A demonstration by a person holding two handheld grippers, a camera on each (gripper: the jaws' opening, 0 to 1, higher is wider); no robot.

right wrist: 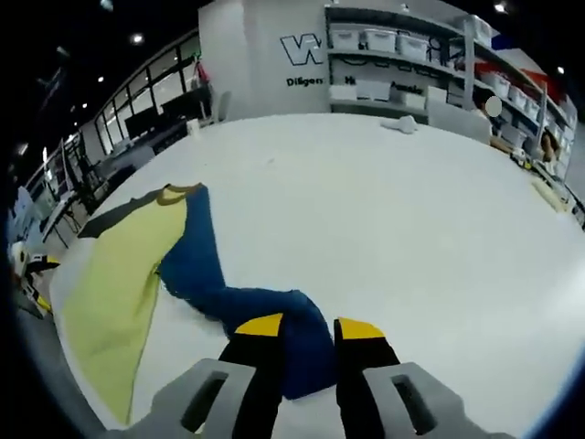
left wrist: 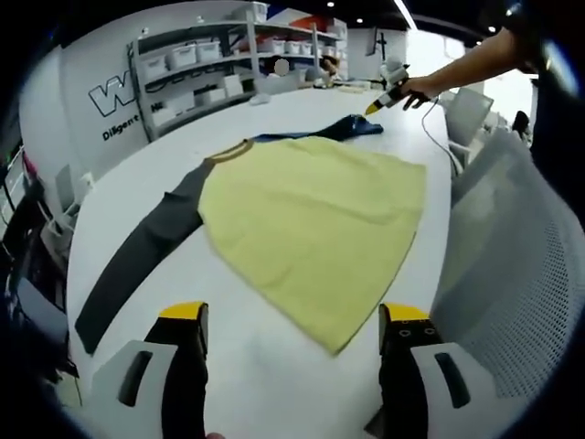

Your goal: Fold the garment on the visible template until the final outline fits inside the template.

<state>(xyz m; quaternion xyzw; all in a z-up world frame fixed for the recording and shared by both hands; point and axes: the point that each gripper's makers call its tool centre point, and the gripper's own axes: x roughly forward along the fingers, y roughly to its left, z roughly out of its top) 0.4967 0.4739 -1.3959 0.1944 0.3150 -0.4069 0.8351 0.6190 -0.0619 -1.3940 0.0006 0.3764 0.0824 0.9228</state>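
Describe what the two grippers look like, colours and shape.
The left gripper has two black jaws with yellow tips, rising from pale grey housings with dark slots. The right gripper looks the same: black jaws, yellow tips, grey slotted housings. In the left gripper view, it shows far off with a thin cable trailing.

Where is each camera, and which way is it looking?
Left gripper view: rides the left gripper, open, low over the white table, facing the yellow shirt; an arm holding the right gripper reaches in beyond.
Right gripper view: rides the right gripper, pinching the blue sleeve, facing the shelves.
Both share shirt, sleeve, table, shelves.
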